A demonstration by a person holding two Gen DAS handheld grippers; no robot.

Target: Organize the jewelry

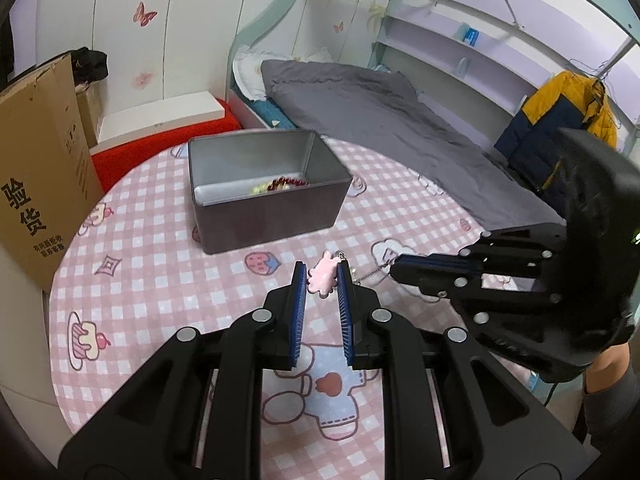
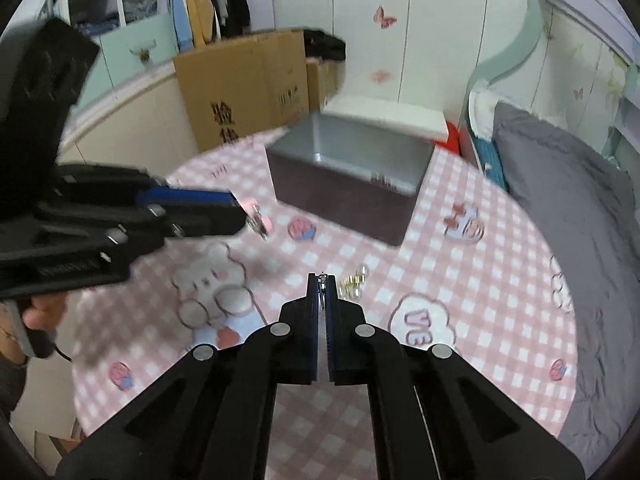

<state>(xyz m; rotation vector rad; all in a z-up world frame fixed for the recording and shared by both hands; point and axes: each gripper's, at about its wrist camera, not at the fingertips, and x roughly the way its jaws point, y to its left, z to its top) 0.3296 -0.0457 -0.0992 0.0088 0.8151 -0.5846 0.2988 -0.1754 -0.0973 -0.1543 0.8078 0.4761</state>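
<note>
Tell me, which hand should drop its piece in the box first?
Probably left. The left gripper holds the pink bear-shaped charm, aimed towards the open grey metal box. The right gripper only pinches the chain's thin silver clasp.

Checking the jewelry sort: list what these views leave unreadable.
- Box contents: left wrist view, front wall hides all but red and gold bits.
- Chain: thin, end vanishes inside right gripper.
- Gold pieces: right wrist view, motion blur.
- Pink charm: left gripper covers its sides.
</note>
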